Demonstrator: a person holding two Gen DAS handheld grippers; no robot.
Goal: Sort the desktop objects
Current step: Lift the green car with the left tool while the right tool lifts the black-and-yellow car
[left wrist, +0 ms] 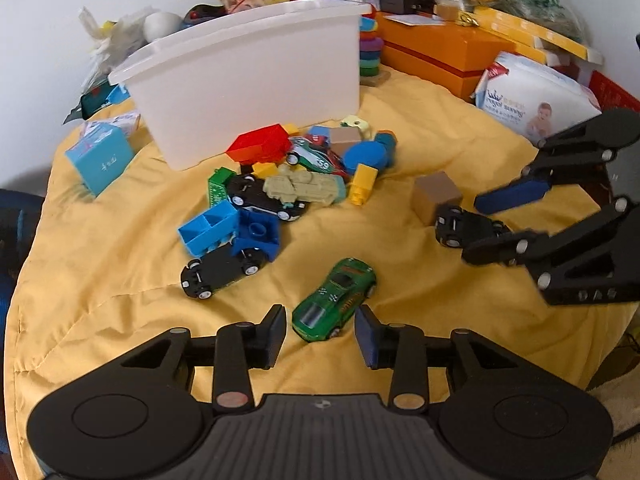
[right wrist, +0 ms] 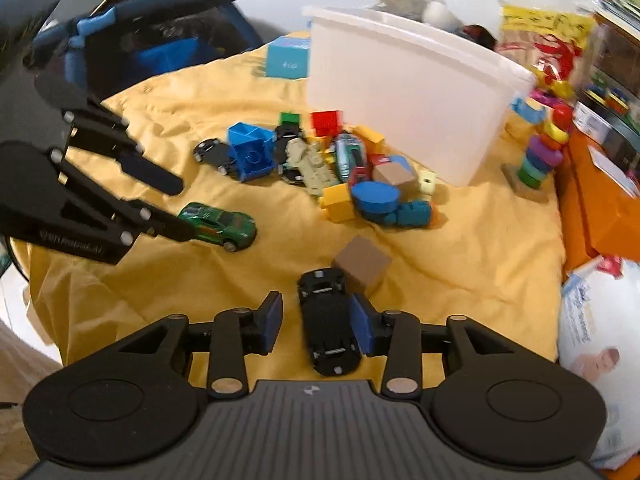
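Observation:
A green toy car lies on the yellow cloth, its rear between the tips of my open left gripper; neither pad touches it. Over on the right, a black toy car sits between the fingers of my open right gripper. It lies against the right pad, with a gap on the left. A brown cube rests just beyond that car. A pile of toy cars and blocks lies in front of the white bin.
A light blue box stands left of the bin. Right of the bin are a stacking ring toy, an orange box and a pack of wipes. A dark bag sits off the cloth's far left.

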